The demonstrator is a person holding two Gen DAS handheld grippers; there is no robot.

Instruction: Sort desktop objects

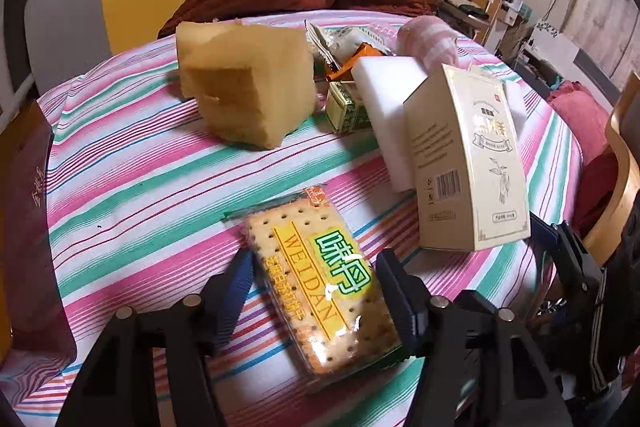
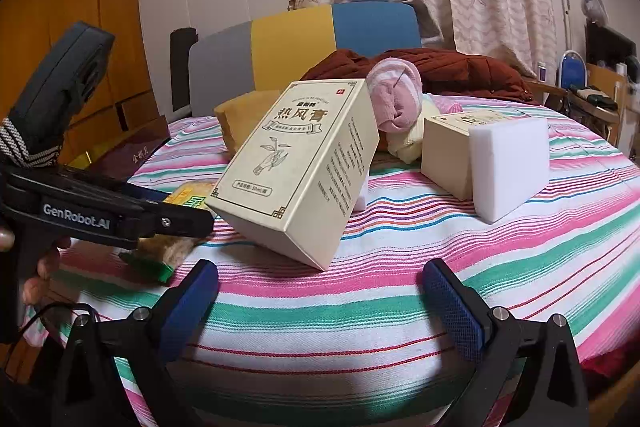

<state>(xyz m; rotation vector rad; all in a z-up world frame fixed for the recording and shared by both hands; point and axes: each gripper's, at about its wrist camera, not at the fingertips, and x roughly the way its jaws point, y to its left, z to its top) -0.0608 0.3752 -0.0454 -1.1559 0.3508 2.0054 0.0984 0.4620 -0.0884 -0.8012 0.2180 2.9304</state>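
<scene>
So my left claw (image 1: 316,291) was spread wide around the cracker pack (image 1: 320,291), one blue pad on each long side but, as far as I could tell, not squeezing yet. The pack lay flat on the striped bench (image 1: 120,163) at the near edge, which is why I'd gone for it first: nothing leaning on it, easy to straddle.

My right claw (image 2: 320,303) was wide open and empty, hovering low over the near bench just short of the cream box (image 2: 296,163). That box stood tilted, propped against something white behind it, so I figured any nudge could tip it.

Farther back sat the yellow sponge (image 1: 244,83), the white foam block (image 1: 388,95), a small green packet (image 1: 348,107) and a pink rolled cloth (image 1: 428,39), all crowded together. On the right side a second cream box (image 2: 448,151) touched another white block (image 2: 508,167).

I couldn't spot any bin or tray for sorting into, so no idea where stuff was meant to go.
</scene>
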